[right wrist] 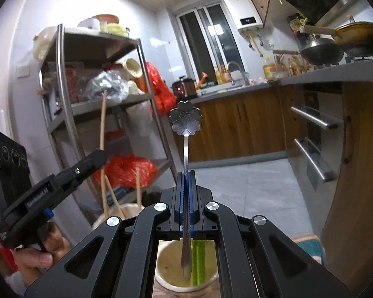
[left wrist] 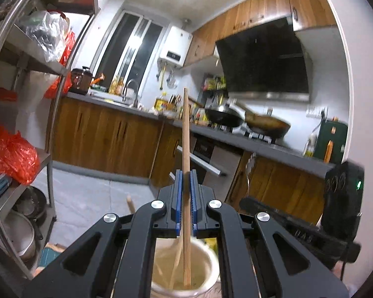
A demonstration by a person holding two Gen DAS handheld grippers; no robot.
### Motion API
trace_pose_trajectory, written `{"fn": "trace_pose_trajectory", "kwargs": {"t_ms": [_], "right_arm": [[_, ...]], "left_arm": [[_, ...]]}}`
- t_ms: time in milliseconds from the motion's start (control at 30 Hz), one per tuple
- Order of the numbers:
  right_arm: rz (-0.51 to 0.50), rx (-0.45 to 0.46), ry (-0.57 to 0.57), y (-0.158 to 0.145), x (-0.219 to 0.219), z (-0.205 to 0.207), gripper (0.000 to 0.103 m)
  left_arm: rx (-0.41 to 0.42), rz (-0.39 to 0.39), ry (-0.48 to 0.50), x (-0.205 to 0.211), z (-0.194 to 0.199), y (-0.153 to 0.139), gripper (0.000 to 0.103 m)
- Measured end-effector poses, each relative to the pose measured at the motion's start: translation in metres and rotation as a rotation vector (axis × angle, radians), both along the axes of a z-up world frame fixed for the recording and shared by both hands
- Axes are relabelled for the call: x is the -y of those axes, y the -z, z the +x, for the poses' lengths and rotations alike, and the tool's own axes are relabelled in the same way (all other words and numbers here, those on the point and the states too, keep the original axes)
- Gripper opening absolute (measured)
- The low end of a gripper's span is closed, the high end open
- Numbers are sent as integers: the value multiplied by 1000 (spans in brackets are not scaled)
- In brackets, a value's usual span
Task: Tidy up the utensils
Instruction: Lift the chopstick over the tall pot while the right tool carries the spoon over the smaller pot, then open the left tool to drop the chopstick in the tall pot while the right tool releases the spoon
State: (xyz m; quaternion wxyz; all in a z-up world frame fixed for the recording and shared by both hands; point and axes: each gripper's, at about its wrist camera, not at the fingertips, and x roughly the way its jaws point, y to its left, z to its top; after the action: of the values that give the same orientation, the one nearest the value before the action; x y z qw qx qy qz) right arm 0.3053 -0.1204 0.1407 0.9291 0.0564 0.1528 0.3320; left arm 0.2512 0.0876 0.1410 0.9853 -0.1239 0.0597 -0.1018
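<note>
2 jaws pinching | left: chopstick (left wrist: 185,134) | right: spoon (right wrist: 185,134) | kitchen, grey countertop (left wrist: 236,141)

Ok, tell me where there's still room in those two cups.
The left gripper holds a chopstick over the left cup; its near side is free, the far left crowded with sticks. The right gripper holds a spoon over the right cup; its left half is bare, a green stick fills the right.
</note>
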Motion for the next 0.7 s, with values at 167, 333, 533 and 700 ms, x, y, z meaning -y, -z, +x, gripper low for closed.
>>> {"fn": "trace_pose_trajectory", "kwargs": {"t_ms": [167, 333, 533, 700], "right_arm": [[-80, -29, -7, 10, -9, -5, 4], [-142, -63, 0, 20, -15, -7, 4], [-193, -99, 20, 27, -20, -2, 4], [-209, -125, 25, 32, -23, 1, 4]], "left_arm": [[-74, 58, -5, 7, -2, 17, 6], [-130, 93, -28, 8, -4, 24, 6], [-196, 139, -43, 14, 6, 28, 6], [-208, 165, -64, 15, 7, 29, 6]]}}
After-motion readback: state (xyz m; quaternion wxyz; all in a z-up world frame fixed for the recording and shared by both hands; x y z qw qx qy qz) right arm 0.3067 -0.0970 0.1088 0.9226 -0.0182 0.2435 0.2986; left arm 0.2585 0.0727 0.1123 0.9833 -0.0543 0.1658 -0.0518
